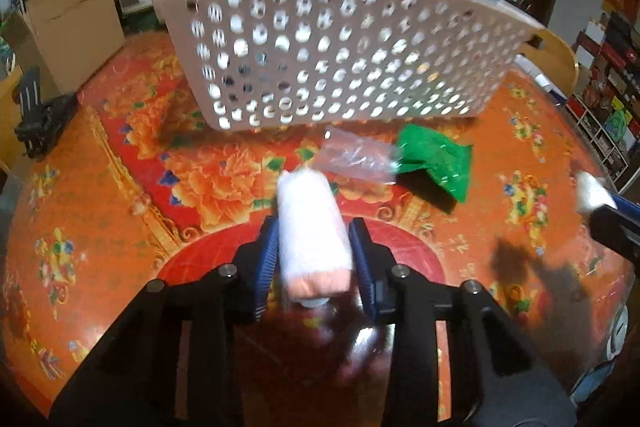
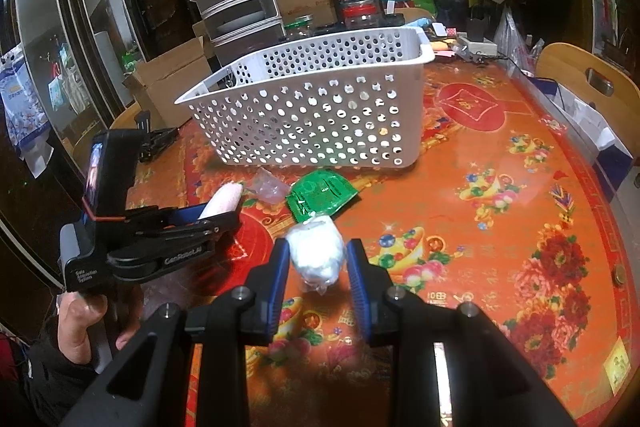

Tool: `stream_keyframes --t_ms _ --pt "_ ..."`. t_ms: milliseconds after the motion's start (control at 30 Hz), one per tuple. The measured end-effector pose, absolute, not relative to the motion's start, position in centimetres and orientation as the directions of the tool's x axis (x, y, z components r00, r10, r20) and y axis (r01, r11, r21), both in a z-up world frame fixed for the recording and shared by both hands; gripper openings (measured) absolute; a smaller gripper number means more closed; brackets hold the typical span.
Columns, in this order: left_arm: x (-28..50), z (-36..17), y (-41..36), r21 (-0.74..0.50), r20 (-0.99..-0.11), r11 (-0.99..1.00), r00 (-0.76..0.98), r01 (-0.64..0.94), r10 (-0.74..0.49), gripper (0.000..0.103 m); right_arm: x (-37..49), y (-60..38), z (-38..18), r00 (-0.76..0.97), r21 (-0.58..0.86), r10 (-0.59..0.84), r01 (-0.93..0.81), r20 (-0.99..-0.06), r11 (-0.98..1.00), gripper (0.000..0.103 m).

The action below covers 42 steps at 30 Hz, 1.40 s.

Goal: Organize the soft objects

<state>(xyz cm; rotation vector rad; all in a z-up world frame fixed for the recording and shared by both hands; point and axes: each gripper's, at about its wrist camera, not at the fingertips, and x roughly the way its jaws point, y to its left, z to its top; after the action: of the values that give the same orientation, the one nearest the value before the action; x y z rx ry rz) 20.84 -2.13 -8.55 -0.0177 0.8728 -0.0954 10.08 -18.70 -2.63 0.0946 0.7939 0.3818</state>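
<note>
So I'm mid-pickup: my left gripper (image 1: 314,247) is clamped on a pink-and-white rolled towel (image 1: 312,227), my right gripper (image 2: 318,261) pinches a white plastic-wrapped wad (image 2: 318,253), both just short of the white perforated plastic basket (image 2: 312,115). Next up, lift over its rim and drop them in.

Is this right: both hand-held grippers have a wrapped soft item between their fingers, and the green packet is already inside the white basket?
Not quite. The green packet still lies on the table in front of the white basket, beside a clear plastic bag; the right wrist view shows it. The rest holds: the left hand-held gripper has a pink-white roll, the right hand-held gripper a white bundle.
</note>
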Motion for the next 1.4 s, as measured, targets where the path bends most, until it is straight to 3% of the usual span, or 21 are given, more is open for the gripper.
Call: stream_keyframes --t_ms 400,867,1200,1400 --pt "16.6 -1.9 -0.8 -0.037 -0.663 0.993 0.74 0.116 -0.111 0.027 10.0 -18.1 -1.1 0.651 0.194 0.357 -0.312 -0.67 0.93 0.028" --pt "15.8 8.3 -0.4 -0.023 -0.575 0.984 0.803 0.174 -0.156 0.025 11.6 -17.3 5.1 0.708 0.11 0.334 -0.343 -0.623 0.933 0.028" --pt "23.3 12.8 -0.1 -0.071 -0.605 0.982 0.776 0.174 -0.181 0.02 18.1 -15.8 8.9 0.741 0.023 0.274 -0.329 -0.614 0.944 0.028" --pt "29.8 12.6 -0.7 -0.085 -0.654 0.982 0.735 0.167 -0.182 0.019 24.2 -14.3 8.5 0.706 -0.014 0.215 -0.304 -0.675 0.953 0.028"
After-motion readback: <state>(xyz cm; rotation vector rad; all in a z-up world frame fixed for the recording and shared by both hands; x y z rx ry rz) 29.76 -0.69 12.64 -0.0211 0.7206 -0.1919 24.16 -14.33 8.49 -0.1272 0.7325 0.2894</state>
